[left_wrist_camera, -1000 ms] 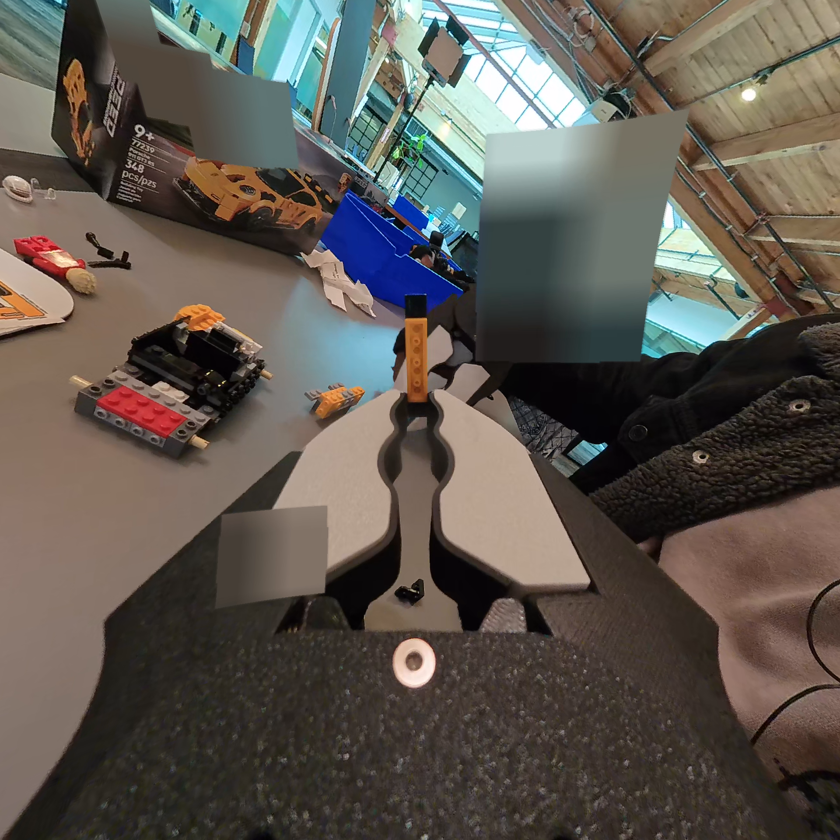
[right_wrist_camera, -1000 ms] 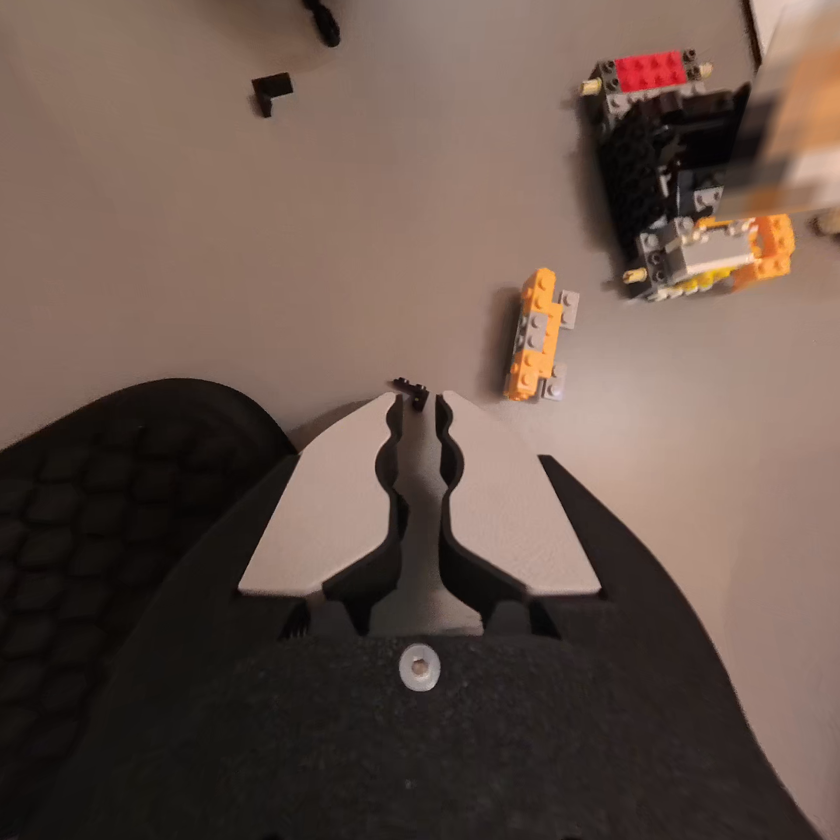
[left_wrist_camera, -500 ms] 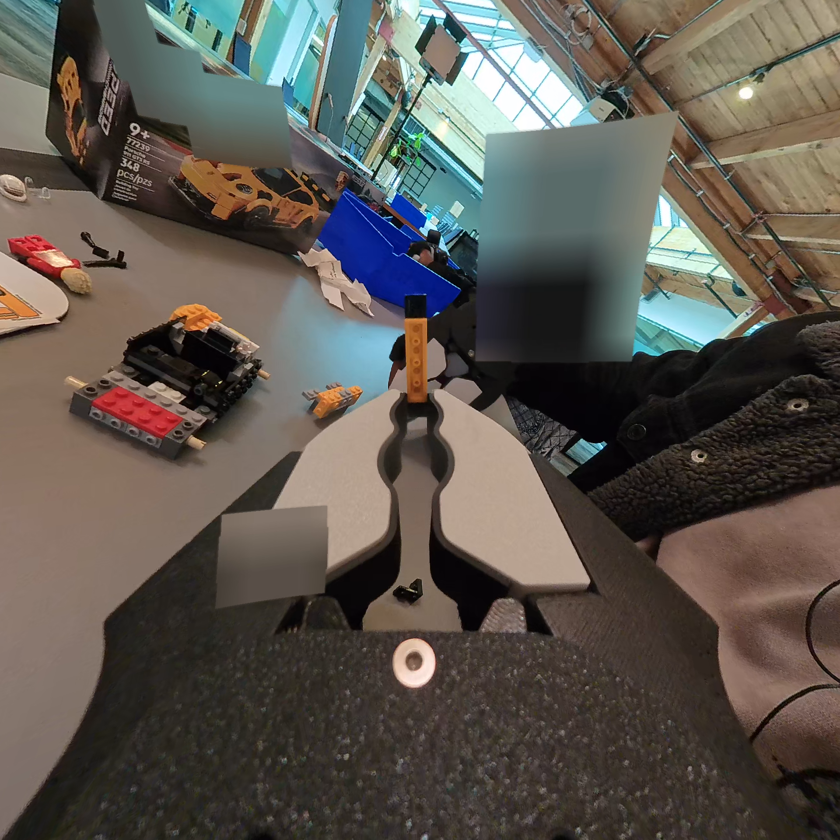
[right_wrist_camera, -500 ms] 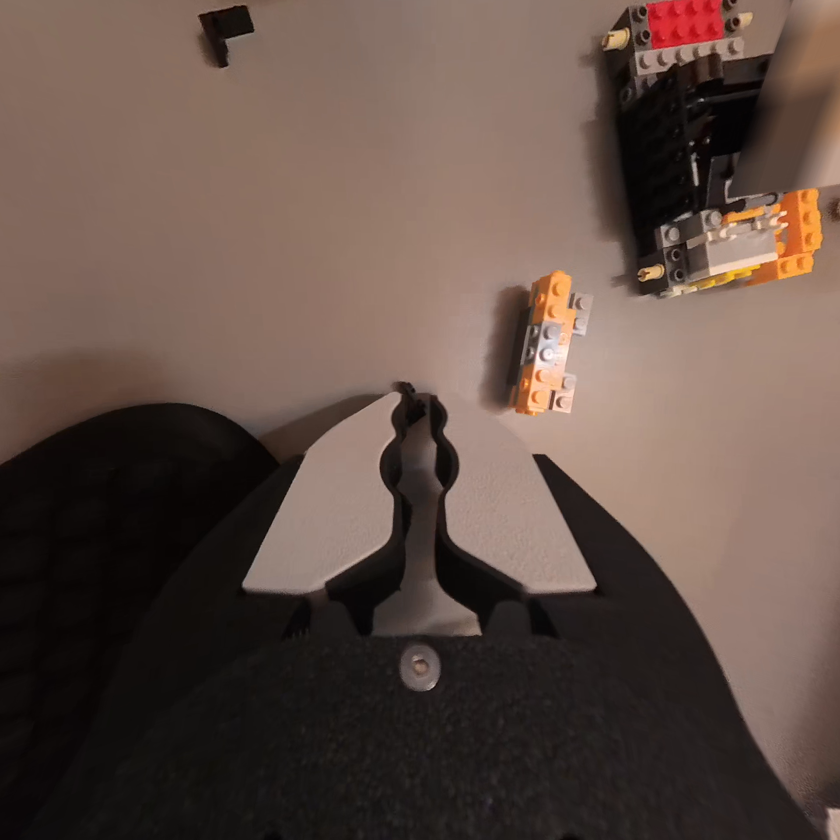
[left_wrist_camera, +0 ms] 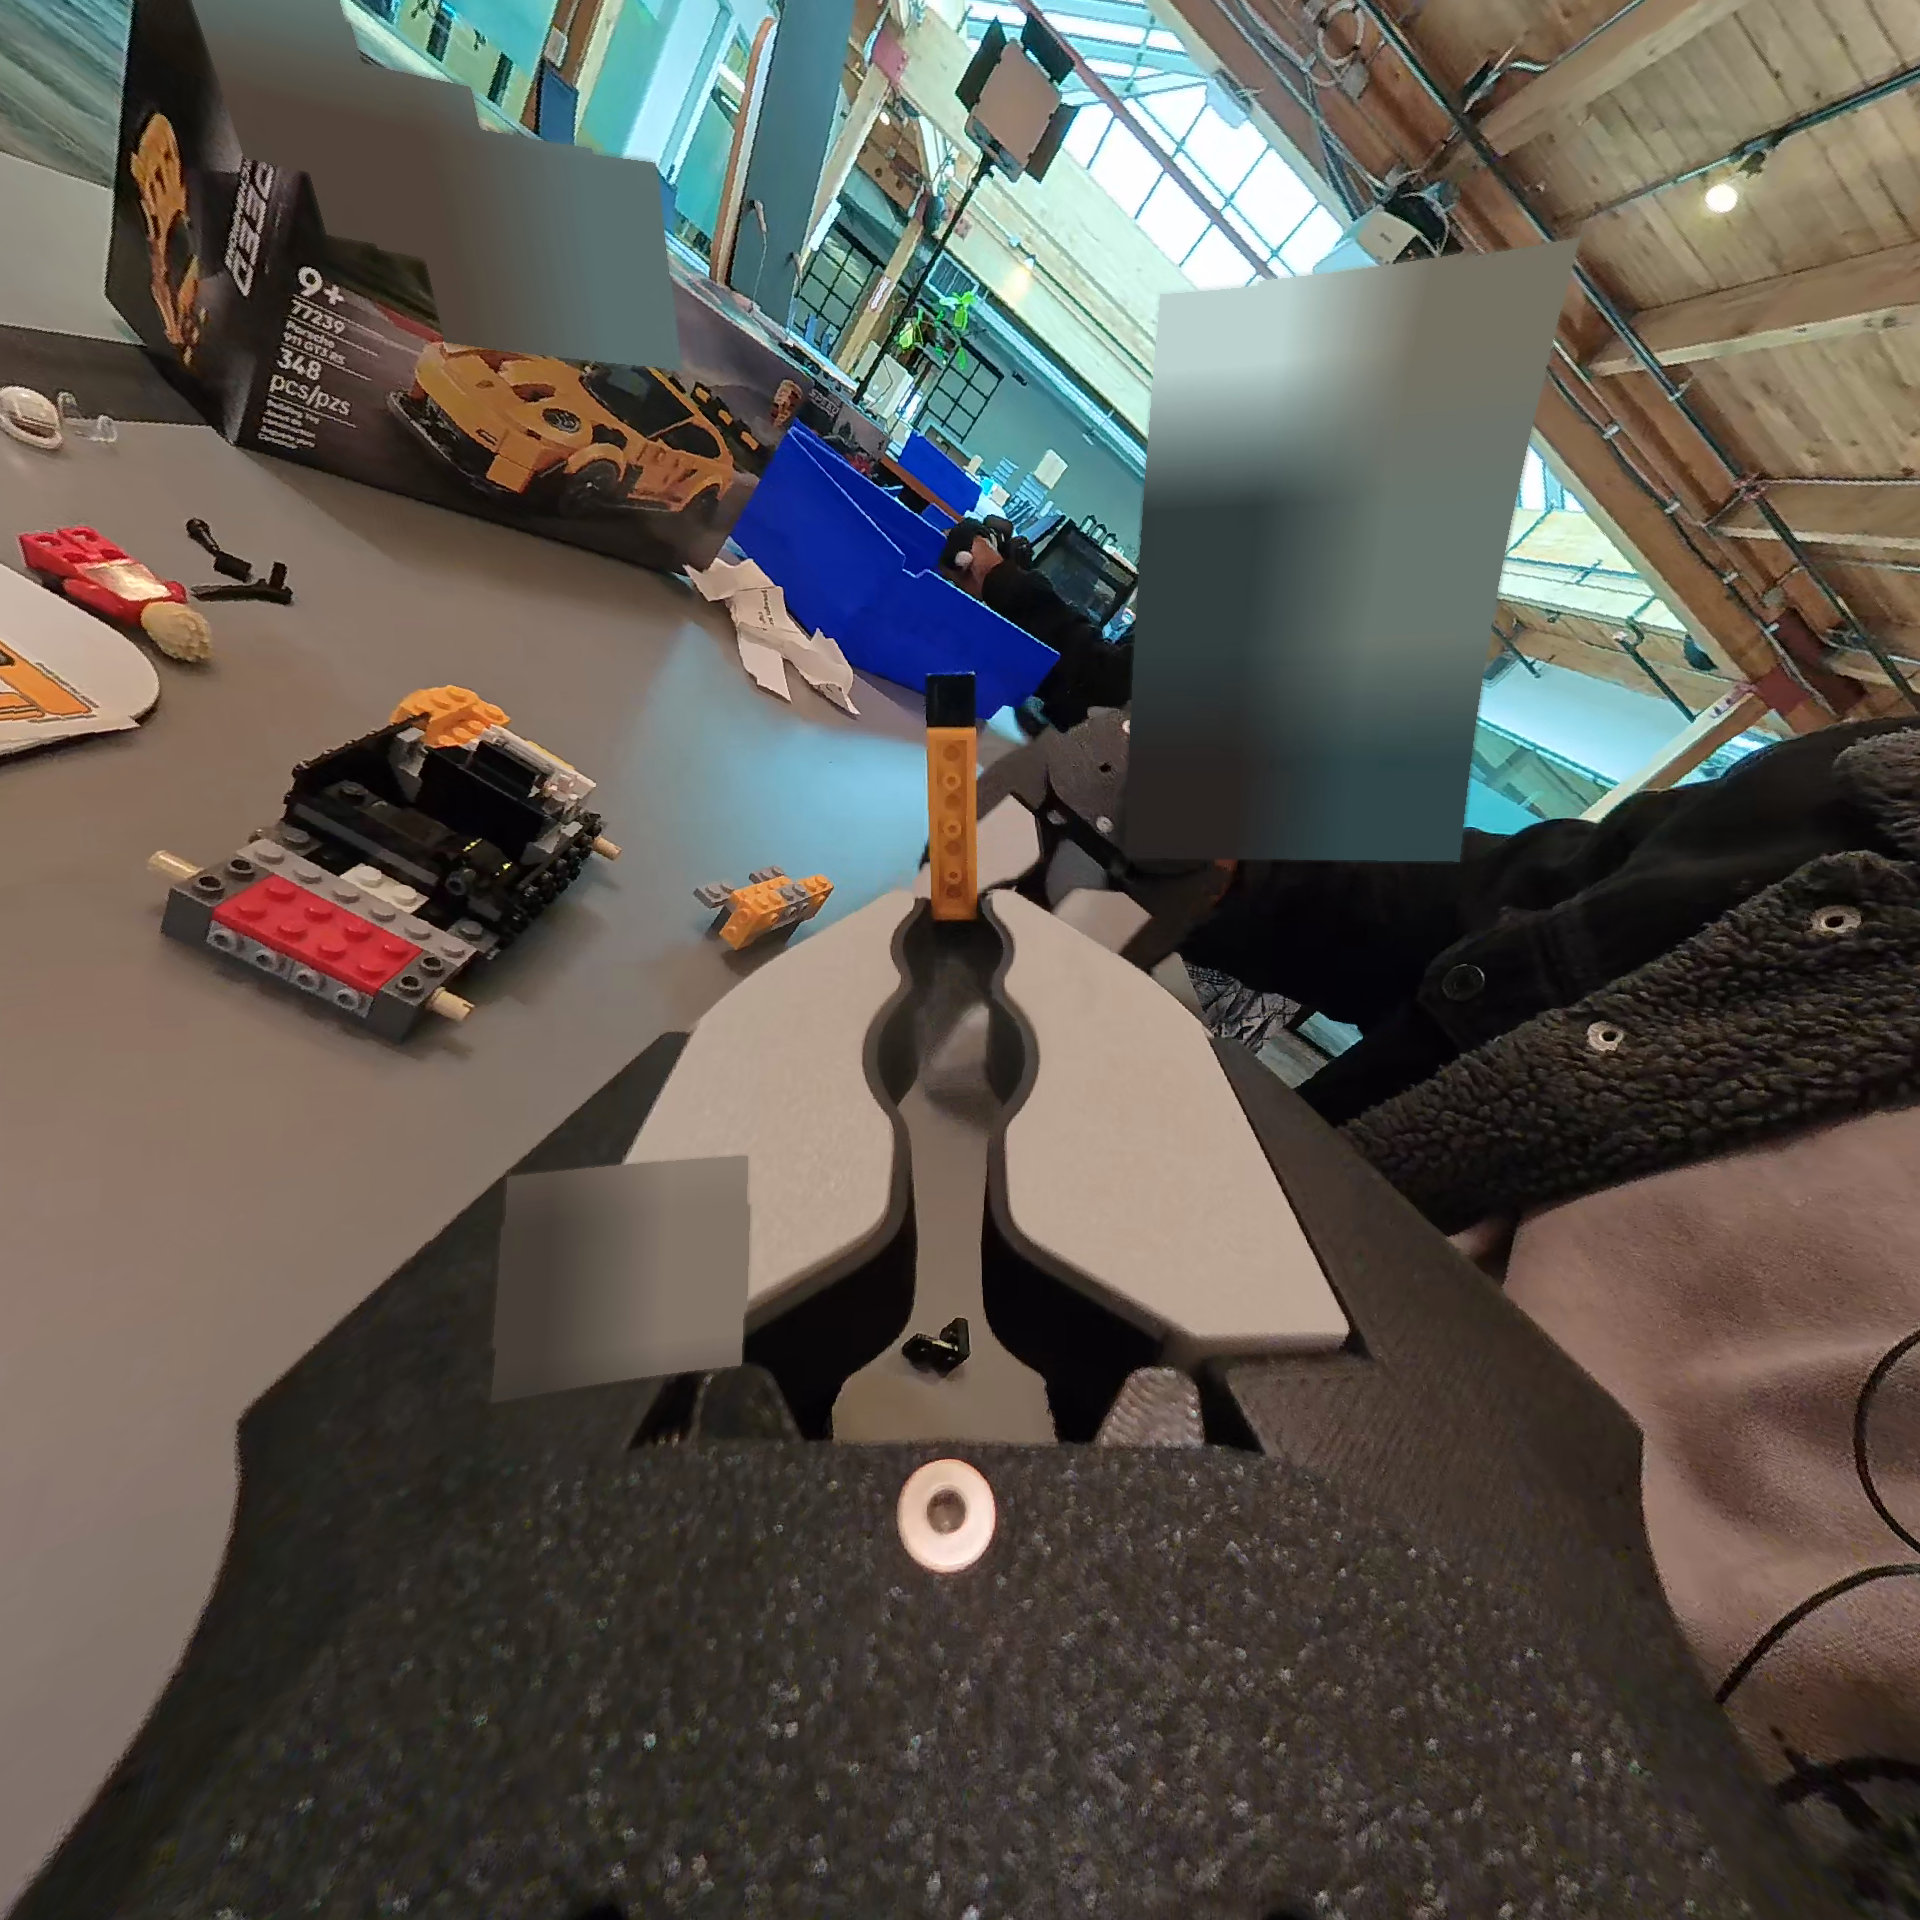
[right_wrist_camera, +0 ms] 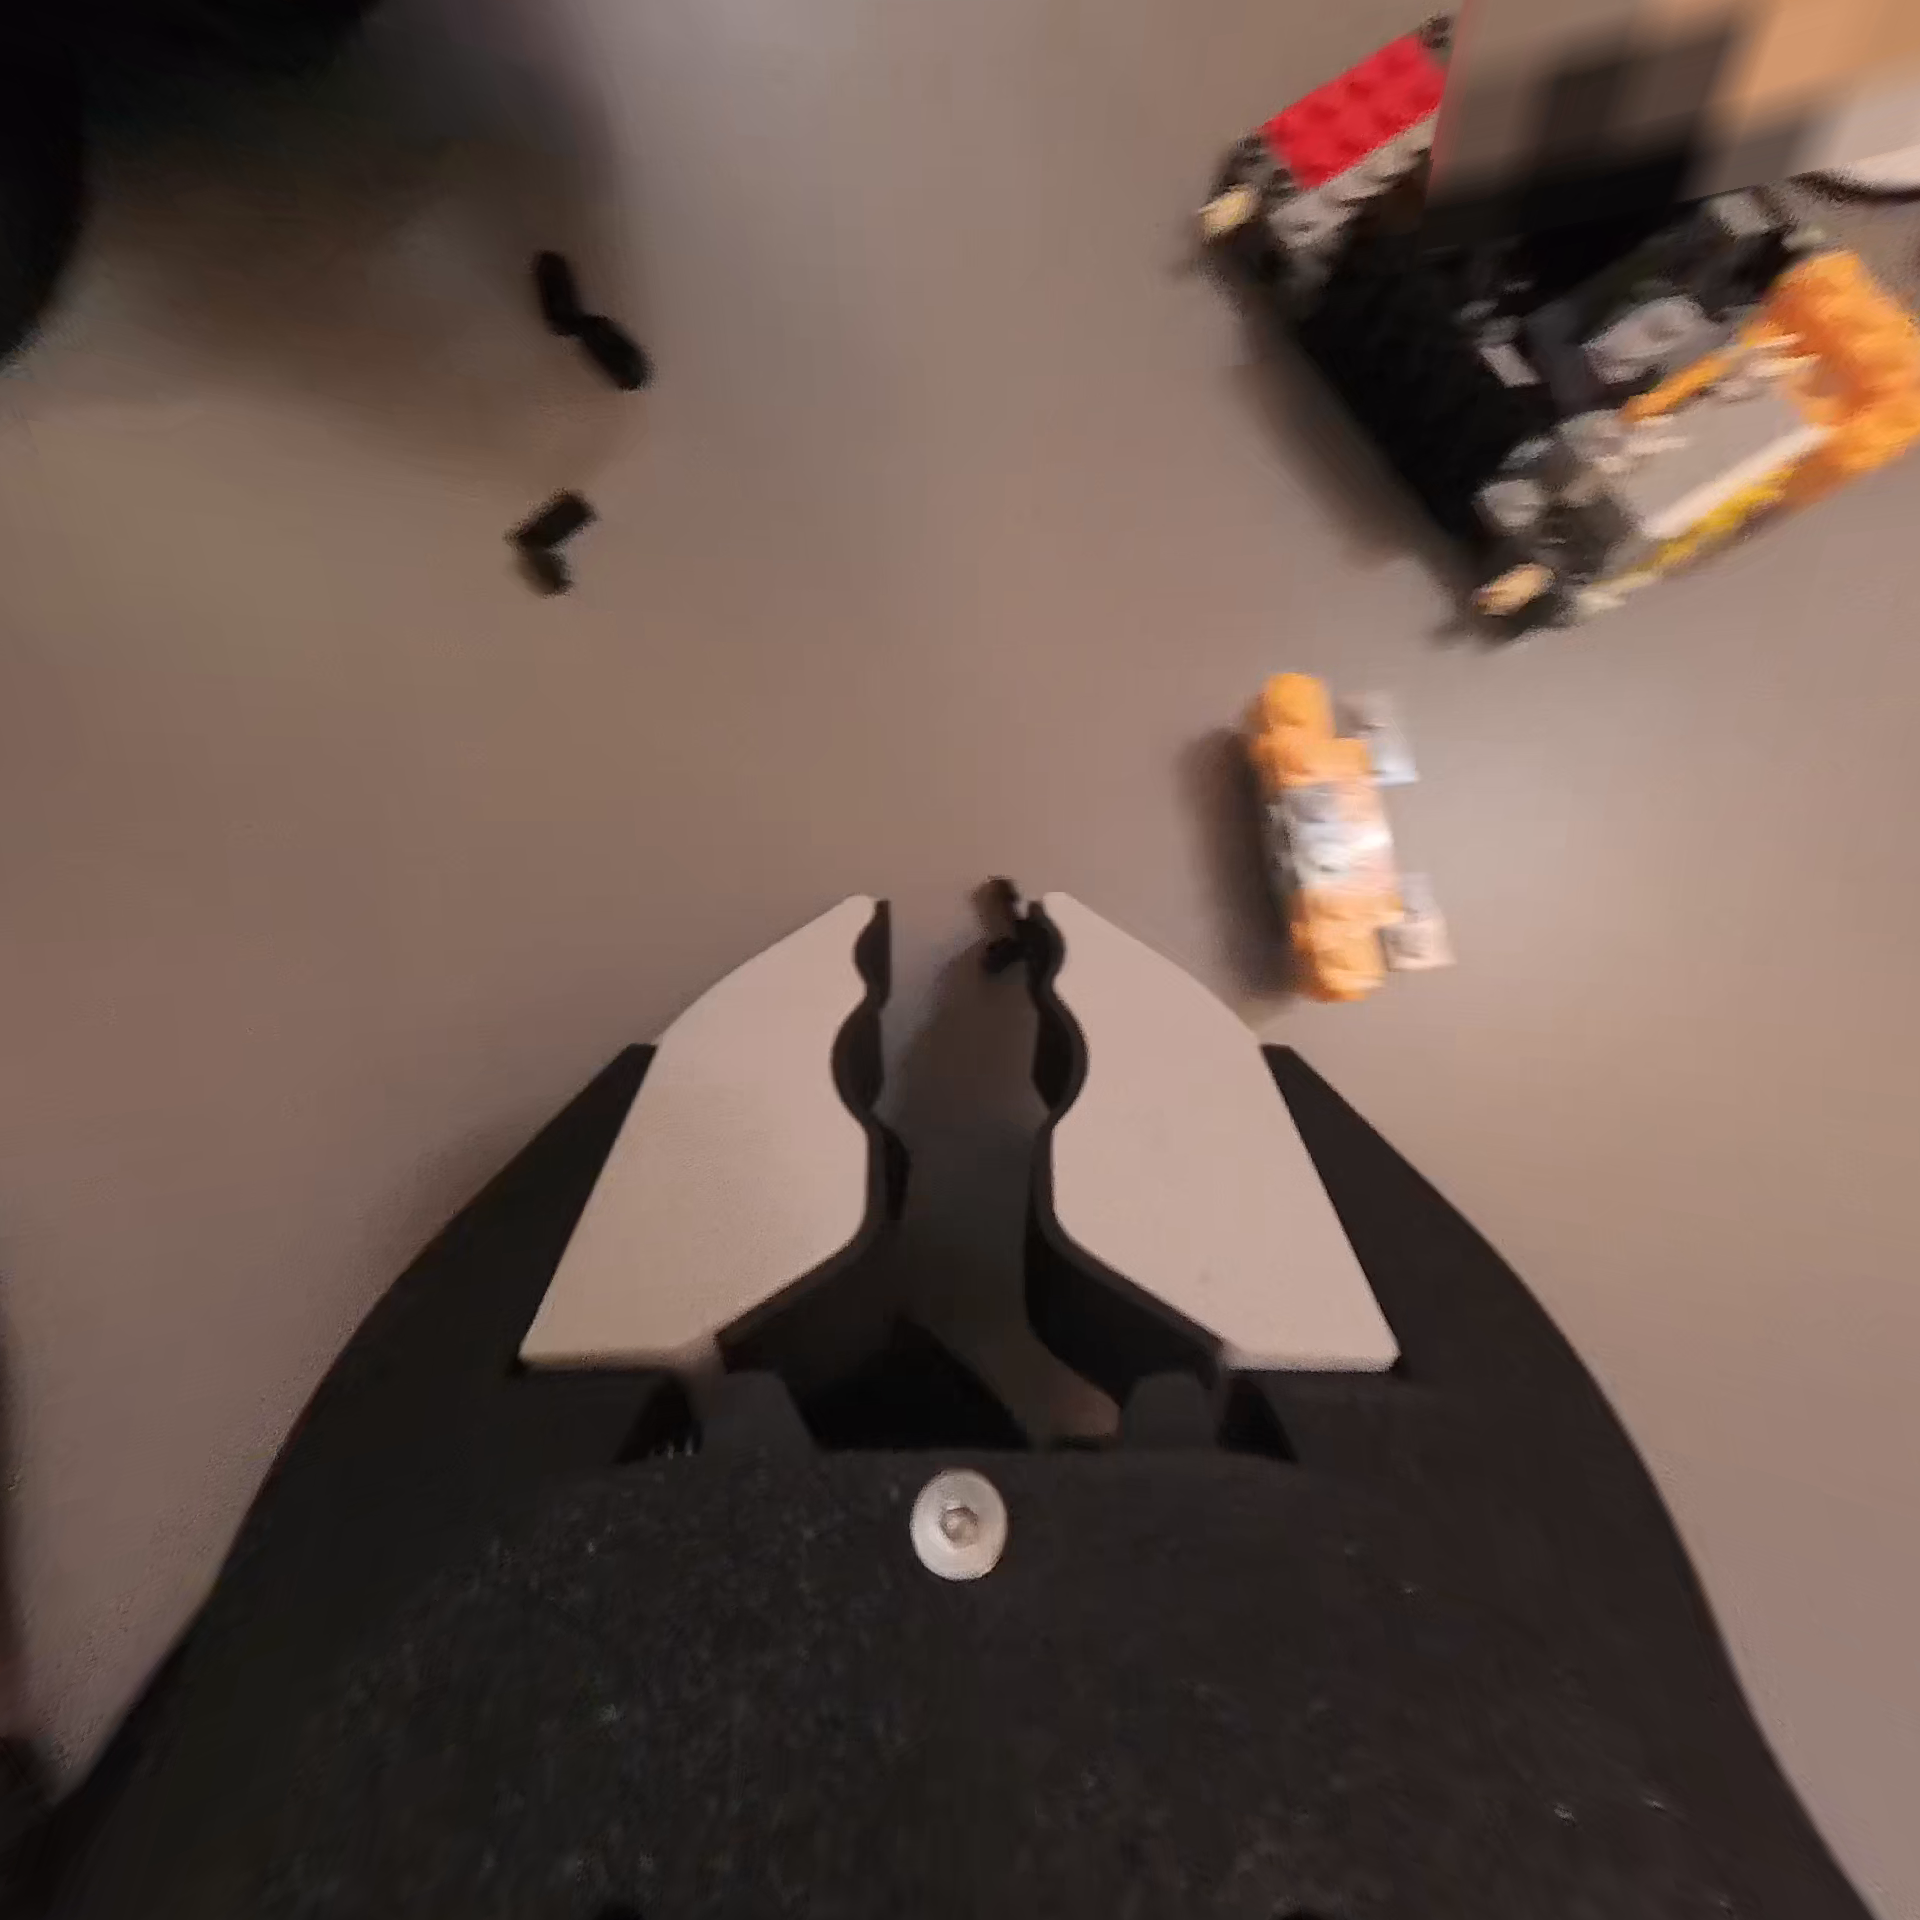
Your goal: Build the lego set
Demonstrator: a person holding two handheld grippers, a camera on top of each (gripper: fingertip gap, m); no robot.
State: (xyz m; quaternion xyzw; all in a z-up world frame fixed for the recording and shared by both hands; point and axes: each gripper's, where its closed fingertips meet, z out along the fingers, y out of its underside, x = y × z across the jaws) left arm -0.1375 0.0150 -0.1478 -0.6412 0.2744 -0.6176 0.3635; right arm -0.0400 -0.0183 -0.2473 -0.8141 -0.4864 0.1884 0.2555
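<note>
Since half a second ago: my right gripper (right_wrist_camera: 966, 914) has spread its jaws.
Left gripper (left_wrist_camera: 954, 914): I clamp the orange beam (left_wrist_camera: 953, 821) upright.
Right: open; tiny black piece (right_wrist_camera: 1006, 923) against one finger.
Advice: I recentre before squeezing.

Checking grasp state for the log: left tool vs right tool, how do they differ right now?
Left tool is shut on an orange beam with a black tip, held upright above the table; right tool is open, with a small black piece against its right finger. The left view is sharp; the right view is motion-blurred. Both have grey fingers on a black body.
</note>
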